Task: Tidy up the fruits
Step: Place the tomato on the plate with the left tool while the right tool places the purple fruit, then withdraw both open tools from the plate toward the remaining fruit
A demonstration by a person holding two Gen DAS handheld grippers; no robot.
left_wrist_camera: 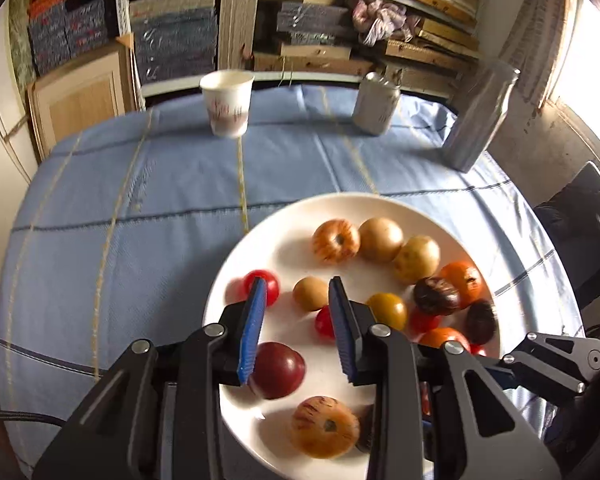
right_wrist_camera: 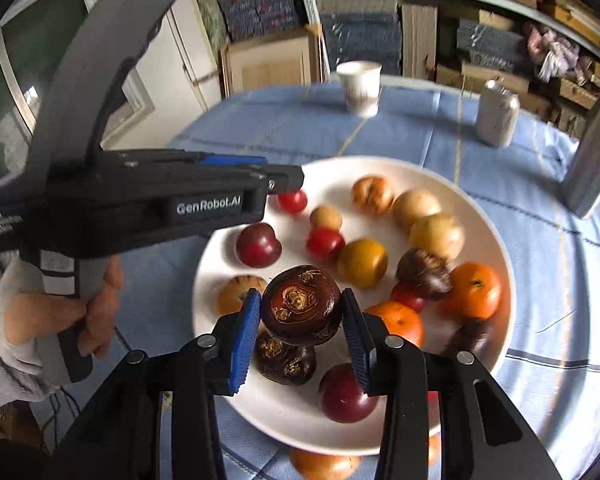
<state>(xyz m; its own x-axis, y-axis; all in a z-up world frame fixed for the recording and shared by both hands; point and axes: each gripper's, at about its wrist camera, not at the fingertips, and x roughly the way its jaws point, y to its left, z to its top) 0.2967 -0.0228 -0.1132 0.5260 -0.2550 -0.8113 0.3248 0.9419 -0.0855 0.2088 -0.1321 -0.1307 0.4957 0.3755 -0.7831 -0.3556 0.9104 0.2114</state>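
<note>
The round table under a pale blue checked cloth [left_wrist_camera: 148, 200] is carrying the whole arrangement. A wide white ceramic plate [right_wrist_camera: 496, 248] is sitting near the front of it and holding nearly all the fruit. At least one orange-brown fruit [right_wrist_camera: 324, 466] is lying on the cloth just off the plate's near rim.

The right gripper [right_wrist_camera: 302, 320] is clamping a dark brown round fruit with gold scroll markings [right_wrist_camera: 300, 304] between its blue ribbed pads, above a second fruit of the same kind. The left gripper [left_wrist_camera: 298, 324] is hanging over the plate with its fingers parted and nothing between them. A small red tomato-like fruit [left_wrist_camera: 274, 286] is showing just beyond its left pad, and a dark red plum-like fruit [left_wrist_camera: 280, 368] is lying below.

Risks, largest first:

- The two tools are working over one plate, close together. A careless sweep is likely to bring their bodies into collision.
- The plate is crowded with round, loose fruit. Any nudge is likely to set several rolling, and those near the rim could go over onto the cloth.
- The held fruit is smooth and domed and is being pinched at its sides. A slackening grip could drop it onto the one beneath and scatter the neighbours.
- The white paper cup [left_wrist_camera: 227, 104] and the grey metal can [left_wrist_camera: 376, 104] are standing well apart at the far side, so little danger there.
</note>
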